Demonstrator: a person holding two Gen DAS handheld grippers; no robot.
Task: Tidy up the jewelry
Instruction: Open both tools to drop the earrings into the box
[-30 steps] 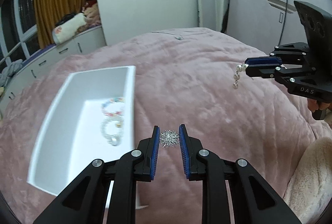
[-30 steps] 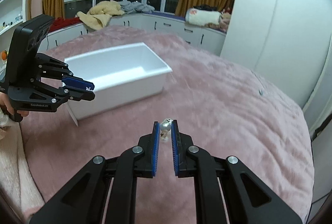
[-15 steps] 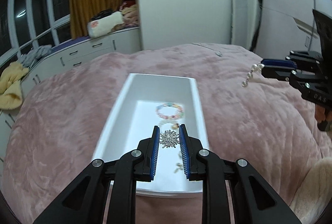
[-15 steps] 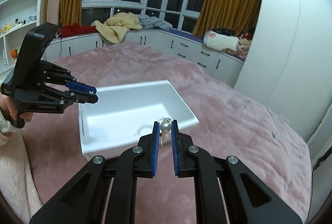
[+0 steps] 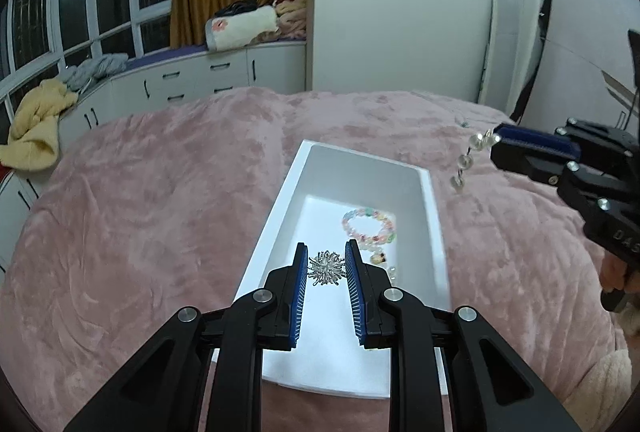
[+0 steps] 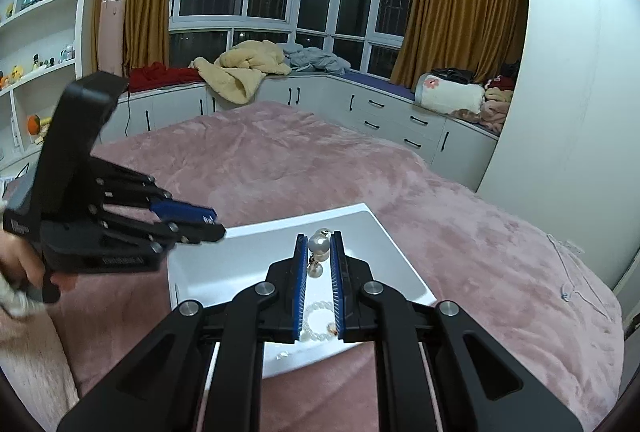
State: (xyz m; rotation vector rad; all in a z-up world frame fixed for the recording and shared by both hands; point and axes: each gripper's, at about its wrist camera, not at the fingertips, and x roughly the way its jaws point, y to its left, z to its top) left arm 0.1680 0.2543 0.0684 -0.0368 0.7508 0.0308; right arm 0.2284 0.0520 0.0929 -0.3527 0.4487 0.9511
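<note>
My left gripper (image 5: 326, 260) is shut on a spiky silver brooch (image 5: 326, 268) and holds it over the white box (image 5: 434, 216) on the pink bed. A pastel bead bracelet (image 5: 369, 226) lies inside the box. My right gripper (image 6: 318, 246) is shut on a pearl drop earring (image 6: 319, 247), also above the white box (image 6: 404, 264). In the left wrist view the right gripper (image 5: 498, 141) is at the right, with the earring (image 5: 466, 161) dangling from it beside the box. The left gripper (image 6: 214, 222) shows at the left of the right wrist view. A white bead bracelet (image 6: 316, 322) lies in the box.
The pink blanket (image 5: 160, 191) covers the bed all around the box. White drawers (image 6: 400, 111) with piled clothes run under the windows behind. A white wardrobe (image 5: 400, 11) stands beyond the bed. A thin chain (image 6: 568, 272) lies on the blanket at the right.
Both grippers have moved over the white box with their pieces still held. The brooch went from above the blanket to above the box interior; the earring has come closer to the box.
</note>
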